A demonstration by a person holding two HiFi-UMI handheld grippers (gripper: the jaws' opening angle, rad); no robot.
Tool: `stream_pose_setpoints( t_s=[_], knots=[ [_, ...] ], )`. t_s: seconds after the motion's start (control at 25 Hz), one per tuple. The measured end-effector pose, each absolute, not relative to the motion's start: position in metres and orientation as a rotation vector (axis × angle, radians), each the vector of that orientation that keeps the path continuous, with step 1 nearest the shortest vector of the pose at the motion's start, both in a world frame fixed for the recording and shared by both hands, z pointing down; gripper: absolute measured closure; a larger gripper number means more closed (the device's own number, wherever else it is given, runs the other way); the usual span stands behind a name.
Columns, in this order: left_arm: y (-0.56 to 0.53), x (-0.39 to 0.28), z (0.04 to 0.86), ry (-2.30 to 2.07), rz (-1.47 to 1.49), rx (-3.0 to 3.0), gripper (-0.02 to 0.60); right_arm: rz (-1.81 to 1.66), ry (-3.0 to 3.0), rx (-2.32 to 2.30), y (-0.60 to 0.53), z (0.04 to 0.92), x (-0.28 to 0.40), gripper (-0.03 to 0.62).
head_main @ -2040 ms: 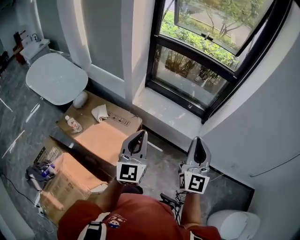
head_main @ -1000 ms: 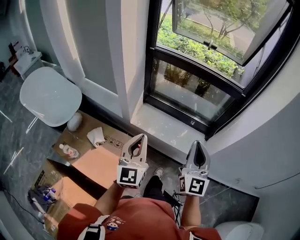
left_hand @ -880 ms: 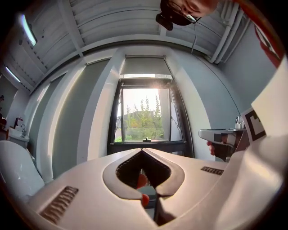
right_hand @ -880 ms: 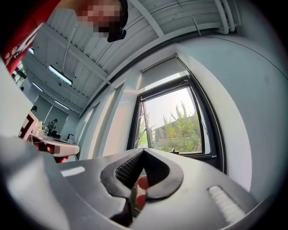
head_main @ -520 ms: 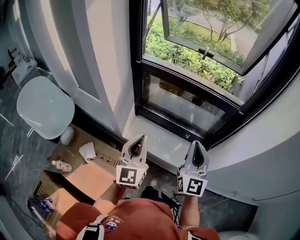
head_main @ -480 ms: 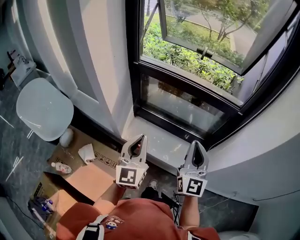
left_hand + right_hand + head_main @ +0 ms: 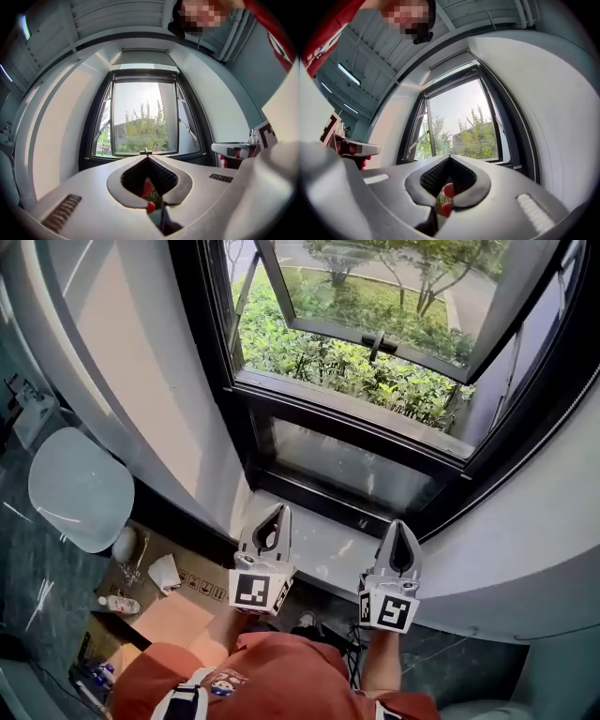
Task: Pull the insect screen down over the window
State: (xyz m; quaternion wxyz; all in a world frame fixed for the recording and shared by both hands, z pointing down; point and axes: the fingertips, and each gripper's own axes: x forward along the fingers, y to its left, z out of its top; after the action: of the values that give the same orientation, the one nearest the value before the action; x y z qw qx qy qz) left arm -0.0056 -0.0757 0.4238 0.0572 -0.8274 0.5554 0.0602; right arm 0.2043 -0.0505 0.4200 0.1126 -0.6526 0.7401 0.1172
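- The left gripper, pale grey plastic with a marker cube, is seen at lower centre of the head view, clenched with nothing between its jaws. The right gripper, of the same make, is clenched and empty beside it.
- Both are held just above the pale stone sill, below the black-framed window, whose glass sash is swung outward at the top of the frame.
- The insect screen is not drawn down. It is judged to be rolled inside the long pale cassette at top centre of the left gripper view, well above both grippers.
- Risk: if the grippers are brought up clenched, the pull bar is only knocked, not caught.
- Risk: if the bar is gripped off-centre or by one gripper alone, the mesh may be skewed out of its side tracks.
- Risk: if the bar is released before it is latched at the sill, the screen may be snapped back up.
- Against the earlier head frames, the window is shown larger and nearer centre. The brown cardboard boxes and the white rounded seat are shifted to the lower left. The grippers are brought from over the floor to the sill, clenched throughout.
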Motion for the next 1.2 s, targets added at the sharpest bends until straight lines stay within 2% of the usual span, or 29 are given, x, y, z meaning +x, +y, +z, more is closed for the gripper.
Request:
stream_pose_setpoints(
  t_s=[0.64,1.2],
  knots=[
    [-0.176,0.011,0.422,1.553,0.232,-2.619,0.576,0.411,2.104,-2.068,-0.121,0.412,0.217,0.585],
    [-0.257,-0.024,0.408,1.454,0.278,-2.691,0.576,0.492,2.015,-2.175,-0.179,0.387,0.175,0.585]
  ],
)
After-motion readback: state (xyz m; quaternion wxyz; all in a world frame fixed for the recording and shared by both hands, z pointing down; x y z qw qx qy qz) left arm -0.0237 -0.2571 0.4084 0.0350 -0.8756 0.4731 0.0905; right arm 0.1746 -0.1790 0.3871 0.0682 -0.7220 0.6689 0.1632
